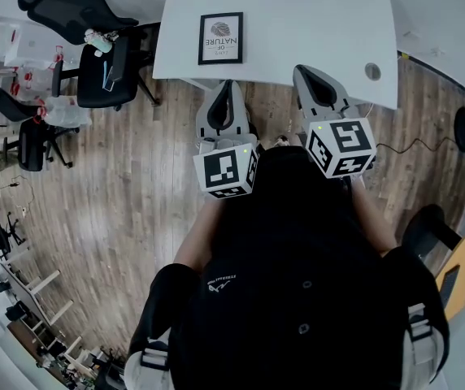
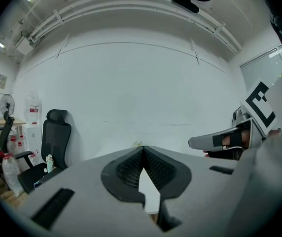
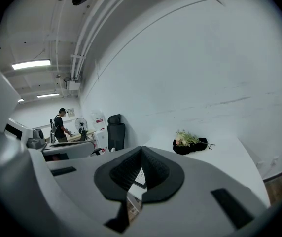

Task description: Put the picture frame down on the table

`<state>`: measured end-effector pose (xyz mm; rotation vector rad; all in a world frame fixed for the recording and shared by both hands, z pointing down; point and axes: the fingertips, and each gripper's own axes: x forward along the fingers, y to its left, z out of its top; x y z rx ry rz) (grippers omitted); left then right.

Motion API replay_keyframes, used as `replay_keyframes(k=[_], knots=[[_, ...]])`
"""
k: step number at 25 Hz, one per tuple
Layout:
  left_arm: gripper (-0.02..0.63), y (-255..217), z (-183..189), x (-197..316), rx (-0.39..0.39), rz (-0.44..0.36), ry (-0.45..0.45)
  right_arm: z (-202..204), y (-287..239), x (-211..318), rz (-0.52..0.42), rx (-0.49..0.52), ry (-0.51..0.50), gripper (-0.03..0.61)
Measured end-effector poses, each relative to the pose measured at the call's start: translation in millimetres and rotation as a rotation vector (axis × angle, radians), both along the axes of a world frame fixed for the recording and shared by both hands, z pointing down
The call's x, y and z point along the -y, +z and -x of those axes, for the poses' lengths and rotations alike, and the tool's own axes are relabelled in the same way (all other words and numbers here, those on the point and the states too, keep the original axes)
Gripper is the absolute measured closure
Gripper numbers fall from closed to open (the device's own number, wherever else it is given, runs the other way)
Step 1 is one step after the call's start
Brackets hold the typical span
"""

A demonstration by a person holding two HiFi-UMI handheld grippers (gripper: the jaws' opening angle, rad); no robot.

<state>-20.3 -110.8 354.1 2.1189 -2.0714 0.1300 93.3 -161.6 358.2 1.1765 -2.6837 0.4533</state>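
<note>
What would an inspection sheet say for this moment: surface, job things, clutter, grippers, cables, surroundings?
Surface: white table, mostly bare, with a round grommet hole near its right front corner.
Job's things: picture frame appears to lie flat and face up on the table's left part, touched by neither gripper.
Clutter: black bundle with flowers at the table's far edge.
Grippers: left gripper jaws together, nothing between them; right gripper the same. Both are held short of the table.
Cables: one thin cable on the floor at the right.
Surroundings: wooden floor, office chairs at the left, a person far off.
</note>
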Motion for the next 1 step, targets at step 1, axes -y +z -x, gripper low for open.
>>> replay_keyframes(k=[1], knots=[[0.606, 0.8, 0.2, 0.9, 0.000, 0.001, 0.000, 0.3, 0.5, 0.9, 0.001, 0.000, 0.000, 0.580]])
